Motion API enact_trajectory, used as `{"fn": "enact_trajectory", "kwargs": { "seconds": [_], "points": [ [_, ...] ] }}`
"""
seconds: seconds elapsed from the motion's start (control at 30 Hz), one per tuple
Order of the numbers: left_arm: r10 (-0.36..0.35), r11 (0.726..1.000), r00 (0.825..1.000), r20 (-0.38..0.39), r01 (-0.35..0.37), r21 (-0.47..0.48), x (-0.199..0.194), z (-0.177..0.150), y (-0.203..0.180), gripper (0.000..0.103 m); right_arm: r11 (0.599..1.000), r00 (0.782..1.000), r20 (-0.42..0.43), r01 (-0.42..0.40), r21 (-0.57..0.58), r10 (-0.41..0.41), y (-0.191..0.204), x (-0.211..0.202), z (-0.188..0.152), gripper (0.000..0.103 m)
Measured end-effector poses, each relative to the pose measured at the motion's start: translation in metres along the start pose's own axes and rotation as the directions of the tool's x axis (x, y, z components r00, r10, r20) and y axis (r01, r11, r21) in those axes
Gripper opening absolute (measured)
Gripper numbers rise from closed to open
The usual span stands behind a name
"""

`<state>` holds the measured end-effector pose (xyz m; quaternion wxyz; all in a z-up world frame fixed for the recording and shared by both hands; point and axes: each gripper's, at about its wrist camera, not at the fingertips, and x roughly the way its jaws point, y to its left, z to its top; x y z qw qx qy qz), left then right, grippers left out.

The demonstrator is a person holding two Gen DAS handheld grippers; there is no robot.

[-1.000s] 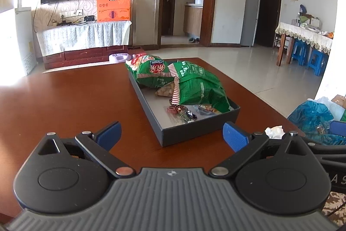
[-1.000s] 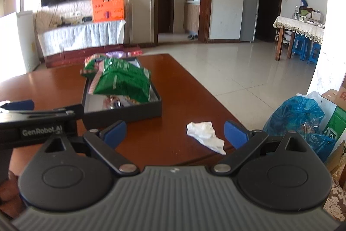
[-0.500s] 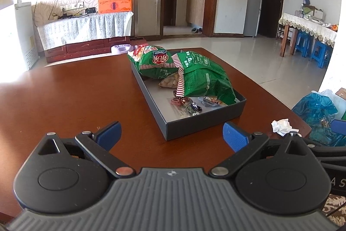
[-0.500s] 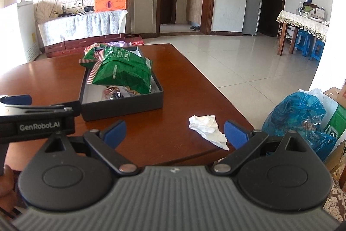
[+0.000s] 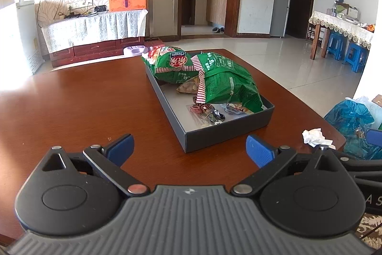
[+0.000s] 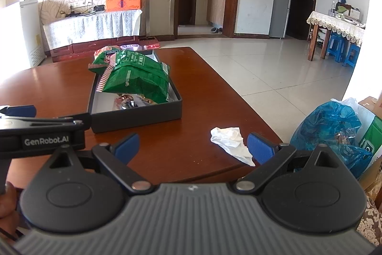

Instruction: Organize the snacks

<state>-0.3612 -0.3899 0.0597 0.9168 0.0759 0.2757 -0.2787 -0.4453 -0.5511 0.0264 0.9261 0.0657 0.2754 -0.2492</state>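
Both grippers are hovering low over the near edge of the wooden table [image 5: 71, 99], jaws spread wide and holding nothing. The snacks are sitting in the dark grey tray [image 5: 226, 133], which is lying lengthwise, its long axis running from the lower centre of the left wrist view away toward the upper centre. Two green snack bags [image 5: 226, 85] are filling the far and middle parts of the tray, one overlapping the other, and a few small wrapped candies [image 5: 207, 111] are lying on the tray floor close to its near wall.

The left gripper [image 5: 188, 147] is looking almost straight down the tray's length, with the tray's near corner falling between its fingertips [image 5: 259, 149] in the frame, though it is not touching them. The right gripper [image 6: 193, 145] is seeing the tray off in the centre left of its frame, and a crumpled white tissue [image 6: 230, 142] is lying just ahead of its right fingertip. By this layout the left gripper appears nearer to the snacks and better lined up with them; the right one seems better placed for the tissue.
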Motion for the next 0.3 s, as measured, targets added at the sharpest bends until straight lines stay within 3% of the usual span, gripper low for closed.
{"fn": "enact_trajectory", "kwargs": {
  "seconds": [0.3],
  "points": [
    [0.007,1.0,1.0,0.007,-0.007,-0.003,0.0026,-0.0012,-0.0005,0.1,1.0,1.0,-0.001,0.0,-0.014,0.0,0.0025,0.0014,-0.001,0.099]
  ]
}}
